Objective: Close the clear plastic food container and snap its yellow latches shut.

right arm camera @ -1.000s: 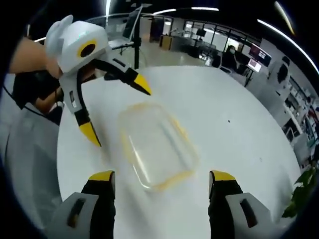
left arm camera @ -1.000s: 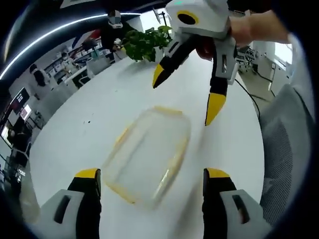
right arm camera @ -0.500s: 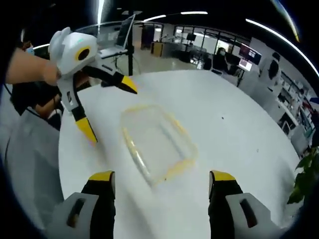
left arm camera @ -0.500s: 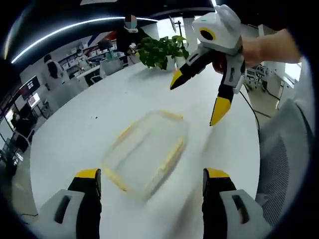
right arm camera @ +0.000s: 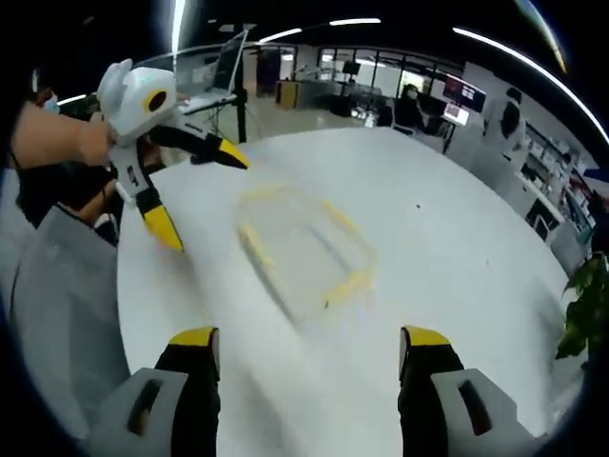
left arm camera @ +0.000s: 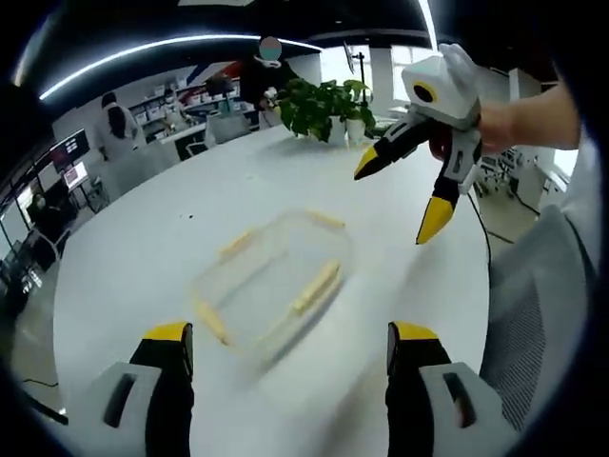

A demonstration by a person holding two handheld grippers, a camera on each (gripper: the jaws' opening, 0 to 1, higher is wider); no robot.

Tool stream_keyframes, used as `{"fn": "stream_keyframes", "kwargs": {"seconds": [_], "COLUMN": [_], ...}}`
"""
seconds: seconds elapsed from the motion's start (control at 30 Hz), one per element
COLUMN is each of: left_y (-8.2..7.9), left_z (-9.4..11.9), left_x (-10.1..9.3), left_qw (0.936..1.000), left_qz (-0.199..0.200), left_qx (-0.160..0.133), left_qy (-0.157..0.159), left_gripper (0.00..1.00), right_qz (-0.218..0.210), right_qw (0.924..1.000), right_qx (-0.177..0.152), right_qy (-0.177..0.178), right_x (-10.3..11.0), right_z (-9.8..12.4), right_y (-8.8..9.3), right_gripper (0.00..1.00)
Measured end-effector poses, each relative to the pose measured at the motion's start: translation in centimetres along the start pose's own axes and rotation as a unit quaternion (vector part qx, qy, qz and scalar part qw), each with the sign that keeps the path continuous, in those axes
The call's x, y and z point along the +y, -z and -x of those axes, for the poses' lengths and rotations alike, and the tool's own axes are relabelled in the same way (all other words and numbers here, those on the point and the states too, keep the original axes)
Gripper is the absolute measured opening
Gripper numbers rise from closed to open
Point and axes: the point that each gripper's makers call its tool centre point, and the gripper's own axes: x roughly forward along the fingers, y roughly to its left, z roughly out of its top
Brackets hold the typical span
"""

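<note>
A clear plastic food container [left arm camera: 271, 286] with yellow latches lies flat on the round white table [left arm camera: 143, 257], its lid on, blurred in both views; the container [right arm camera: 303, 248] sits mid-table. My left gripper [left arm camera: 285, 357] hangs open above the near side of it, nothing between its jaws. My right gripper [right arm camera: 309, 360] is also open and empty, held above the table short of the container. In the left gripper view the right gripper [left arm camera: 398, 195] is up at the right, open, held by a hand. The left gripper [right arm camera: 195, 195] appears at the left of the right gripper view, open.
A potted green plant [left arm camera: 324, 105] stands at the table's far edge. A grey chair [left arm camera: 533, 314] is beside the table. Office desks, monitors and people stand in the background. A laptop on a stand [right arm camera: 228, 67] is beyond the table.
Both grippers have pulled back and risen from the container, so it looks smaller and farther. The container lies as before.
</note>
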Motion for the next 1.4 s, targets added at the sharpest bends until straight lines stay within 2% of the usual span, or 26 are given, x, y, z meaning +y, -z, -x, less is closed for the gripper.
{"fn": "stream_keyframes", "kwargs": {"seconds": [0.23,0.33,0.5,0.97,1.1,1.4], "left_y": [0.5,0.8,1.4,3.5,3.9,5.6], "left_z": [0.8,1.1,1.7,3.0,3.5,4.9], "left_x": [0.1,0.0,-0.1,-1.2,-1.7,-2.3], "left_qw": [0.9995,0.9995,0.9991,0.9975,0.9956,0.9931], "left_qz": [0.026,0.022,0.034,0.063,0.084,0.101], "left_qx": [-0.015,-0.013,-0.017,-0.02,-0.032,-0.047], "left_qy": [-0.012,-0.017,-0.021,-0.025,-0.024,-0.038], "left_gripper": [0.84,0.84,0.84,0.85,0.87,0.93], "right_qz": [-0.009,-0.017,-0.015,-0.04,-0.047,-0.058], "right_qw": [0.9998,0.9997,0.9994,0.9974,0.9964,0.9945], "right_qx": [-0.013,-0.016,-0.024,-0.051,-0.061,-0.074], "right_qy": [0.011,0.009,0.018,0.033,0.036,0.046], "right_x": [0.4,0.9,1.2,2.7,3.1,4.2], "right_z": [0.8,1.2,1.7,3.6,4.0,4.8], "right_y": [0.3,0.6,1.1,3.3,4.0,5.4], "right_gripper": [0.77,0.73,0.76,0.75,0.75,0.75]}}
